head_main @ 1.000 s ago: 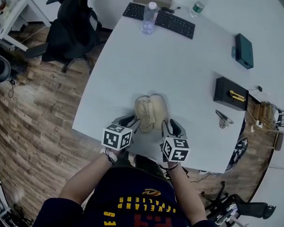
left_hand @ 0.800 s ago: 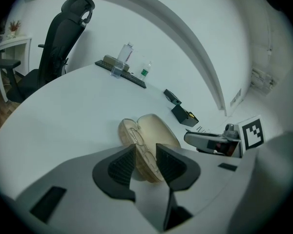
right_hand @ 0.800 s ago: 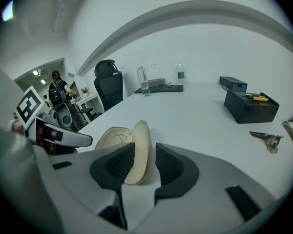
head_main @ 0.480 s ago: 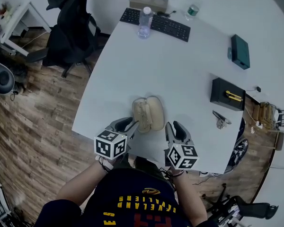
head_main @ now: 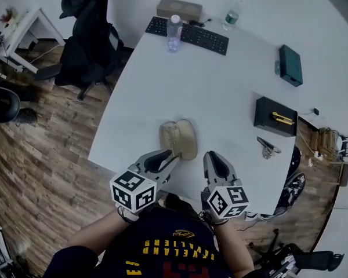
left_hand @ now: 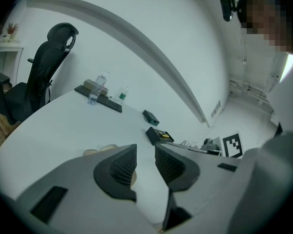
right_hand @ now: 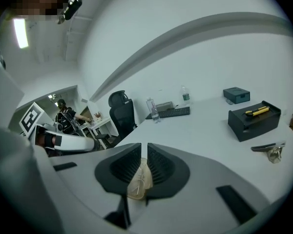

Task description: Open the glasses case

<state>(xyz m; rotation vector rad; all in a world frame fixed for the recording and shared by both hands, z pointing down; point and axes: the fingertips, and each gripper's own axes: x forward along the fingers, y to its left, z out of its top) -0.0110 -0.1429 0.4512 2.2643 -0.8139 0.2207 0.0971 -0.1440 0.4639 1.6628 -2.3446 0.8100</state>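
The beige glasses case (head_main: 178,139) lies open on the white table (head_main: 220,80), both halves spread flat near the front edge. Both grippers hang above the table's near edge, drawn back from the case and touching nothing. My left gripper (head_main: 171,155) has wide jaws that are closing a little, with nothing between them; the case (left_hand: 100,150) peeks out left of its left finger. My right gripper (head_main: 211,156) is closing to a narrow slit with nothing in it, and part of the case (right_hand: 138,179) shows on the table beyond that gap.
A black box (head_main: 275,117) holding a yellow tool and a small metal piece (head_main: 267,147) sit at the right. Farther back are a teal box (head_main: 290,65), a keyboard (head_main: 188,33), a water bottle (head_main: 173,33) and a tan box (head_main: 178,8). An office chair (head_main: 87,45) stands left of the table.
Both grippers have lifted off the case and pulled back toward the person. The right jaws have narrowed. The case stays open on the table.
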